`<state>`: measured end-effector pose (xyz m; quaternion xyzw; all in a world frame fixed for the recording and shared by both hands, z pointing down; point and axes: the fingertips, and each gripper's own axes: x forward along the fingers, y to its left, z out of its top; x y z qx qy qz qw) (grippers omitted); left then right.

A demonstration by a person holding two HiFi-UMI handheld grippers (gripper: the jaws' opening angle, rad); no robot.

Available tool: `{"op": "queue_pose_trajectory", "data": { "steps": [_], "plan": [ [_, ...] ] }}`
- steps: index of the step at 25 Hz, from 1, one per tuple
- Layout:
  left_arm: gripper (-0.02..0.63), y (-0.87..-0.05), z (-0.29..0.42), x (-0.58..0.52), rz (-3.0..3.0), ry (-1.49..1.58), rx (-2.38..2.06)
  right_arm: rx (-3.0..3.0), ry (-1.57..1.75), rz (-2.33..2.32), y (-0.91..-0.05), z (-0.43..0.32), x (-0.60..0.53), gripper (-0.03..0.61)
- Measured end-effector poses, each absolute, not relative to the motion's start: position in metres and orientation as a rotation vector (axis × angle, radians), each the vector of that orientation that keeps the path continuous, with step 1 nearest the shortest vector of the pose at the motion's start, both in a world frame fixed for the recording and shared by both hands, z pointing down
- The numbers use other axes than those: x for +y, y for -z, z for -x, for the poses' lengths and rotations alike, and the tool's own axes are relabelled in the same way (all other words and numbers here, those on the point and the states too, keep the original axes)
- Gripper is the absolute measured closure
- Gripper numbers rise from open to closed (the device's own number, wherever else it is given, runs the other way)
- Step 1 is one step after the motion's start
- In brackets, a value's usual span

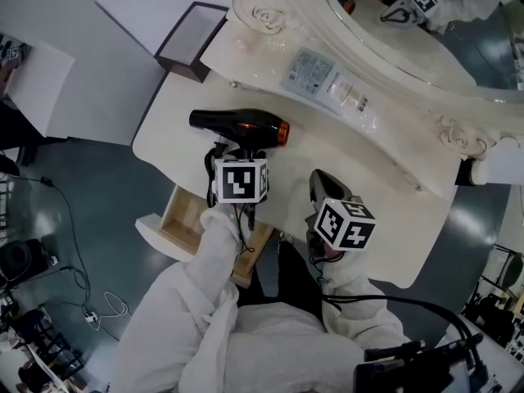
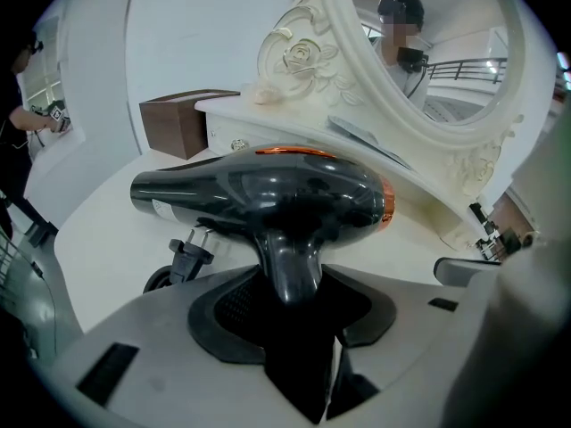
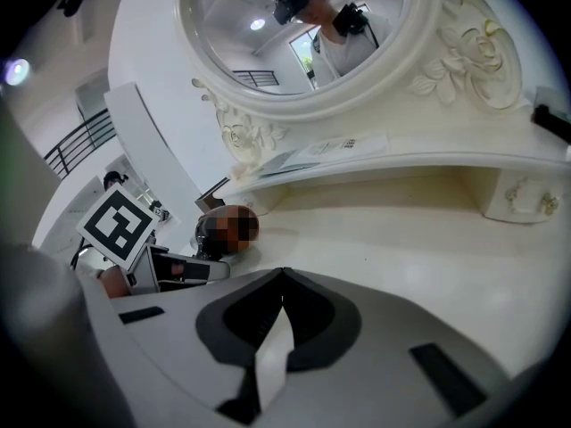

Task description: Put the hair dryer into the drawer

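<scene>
A black hair dryer [image 1: 237, 127] with an orange nozzle ring lies on its side on the white dressing table [image 1: 385, 219], nozzle to the right. My left gripper [image 1: 233, 151] reaches down onto it from the near side. In the left gripper view the dryer's handle [image 2: 290, 270] stands between the jaws of the left gripper [image 2: 293, 283], and both pads touch it. The dryer's plug [image 2: 189, 250] lies on the tabletop to the left. My right gripper [image 1: 322, 180] hovers over the table to the right, shut [image 3: 283, 275] with nothing in it. A wooden drawer [image 1: 182, 218] stands pulled out below the table's front edge, partly under my left arm.
A brown box [image 1: 188, 39] sits at the table's back left corner. The ornate mirror frame [image 1: 385, 64] and its raised shelf run along the back, with a printed leaflet [image 1: 327, 80] on the shelf. Cables and gear [image 1: 33, 260] lie on the floor at the left.
</scene>
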<state>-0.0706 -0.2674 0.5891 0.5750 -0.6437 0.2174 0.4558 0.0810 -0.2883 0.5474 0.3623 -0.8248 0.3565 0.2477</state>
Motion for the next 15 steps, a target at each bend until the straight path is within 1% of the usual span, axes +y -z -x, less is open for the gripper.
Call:
{"op": "queue_pose_trajectory", "data": {
  "steps": [6,15],
  "plan": [
    [0.439,-0.573,0.071,-0.261,-1.444,-0.485,-1.612,-2.251,-0.954,-0.995,-0.54,-0.088,-0.279,0.517],
    [0.439,-0.537,0.074,-0.233,-1.468,-0.366,-1.657,-2.313,-0.903,-0.968,-0.518,-0.079,-0.262,0.517]
  ]
}}
